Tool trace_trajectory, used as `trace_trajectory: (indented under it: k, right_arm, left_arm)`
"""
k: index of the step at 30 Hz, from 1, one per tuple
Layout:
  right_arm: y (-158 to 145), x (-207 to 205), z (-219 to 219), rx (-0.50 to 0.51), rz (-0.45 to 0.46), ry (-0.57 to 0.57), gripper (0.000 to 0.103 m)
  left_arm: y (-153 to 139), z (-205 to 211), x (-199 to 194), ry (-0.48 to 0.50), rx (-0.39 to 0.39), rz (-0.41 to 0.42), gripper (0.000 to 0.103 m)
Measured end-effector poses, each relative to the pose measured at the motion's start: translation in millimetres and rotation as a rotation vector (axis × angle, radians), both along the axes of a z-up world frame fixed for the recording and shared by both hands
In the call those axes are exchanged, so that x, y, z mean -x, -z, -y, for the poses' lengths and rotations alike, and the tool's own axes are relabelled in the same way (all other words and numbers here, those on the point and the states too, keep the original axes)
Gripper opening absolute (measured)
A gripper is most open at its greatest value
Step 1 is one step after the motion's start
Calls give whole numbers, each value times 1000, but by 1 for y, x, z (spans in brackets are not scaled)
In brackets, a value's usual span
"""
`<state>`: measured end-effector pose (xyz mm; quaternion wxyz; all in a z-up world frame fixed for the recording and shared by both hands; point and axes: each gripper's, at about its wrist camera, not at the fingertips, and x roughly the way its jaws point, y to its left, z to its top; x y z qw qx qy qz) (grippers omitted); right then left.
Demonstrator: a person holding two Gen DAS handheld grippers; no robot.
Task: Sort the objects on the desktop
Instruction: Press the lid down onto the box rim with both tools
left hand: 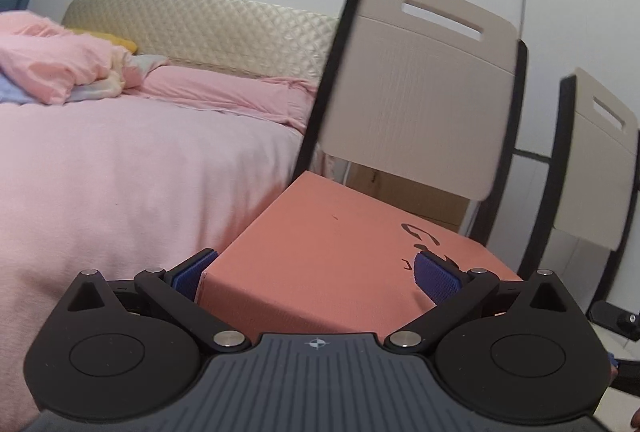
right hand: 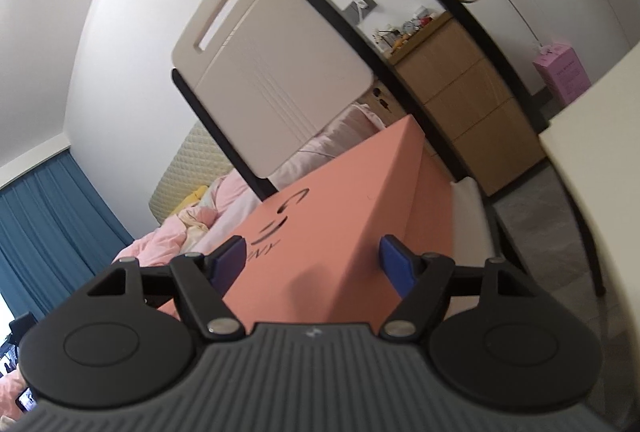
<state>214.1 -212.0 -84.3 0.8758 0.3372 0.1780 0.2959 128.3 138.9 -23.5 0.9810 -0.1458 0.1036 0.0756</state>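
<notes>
One item in hand | salmon box [left hand: 340, 264] sits between both pairs of fingers, left gripper [left hand: 316, 274] and right gripper [right hand: 312, 258] each spread wide around it, contact uncertain | we judge sorting unfinished; destination unseen | chair [left hand: 416, 92] beyond fingertips.

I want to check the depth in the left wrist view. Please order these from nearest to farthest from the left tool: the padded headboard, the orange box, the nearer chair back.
1. orange box, between the left tool's fingers.
2. nearer chair back, just behind the box.
3. padded headboard, far left, against the wall.
</notes>
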Motion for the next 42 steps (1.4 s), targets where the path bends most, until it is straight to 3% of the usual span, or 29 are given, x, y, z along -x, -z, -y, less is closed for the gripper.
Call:
trace_trajectory:
  k: [2, 5, 22, 29, 36, 42]
  right_arm:
    - [-4, 0, -5, 1, 38, 6, 75]
    - [-11, -3, -6, -12, 94, 11, 76]
    - [-6, -4, 31, 10, 30, 13, 74]
    - [-8, 3, 25, 107, 60, 11, 72]
    - [-8, 8, 16, 140, 59, 9, 71]
    - [-9, 25, 7, 193, 52, 3, 67]
  left_arm:
    - [-1, -2, 0, 1, 14, -3, 103]
    - [0, 5, -4, 1, -43, -42, 103]
    - [9, 29, -3, 125, -53, -137, 103]
    - [13, 28, -15, 117, -73, -160, 103]
    - [13, 21, -21, 96, -73, -159, 103]
    - [8, 30, -6, 59, -160, -143, 103]
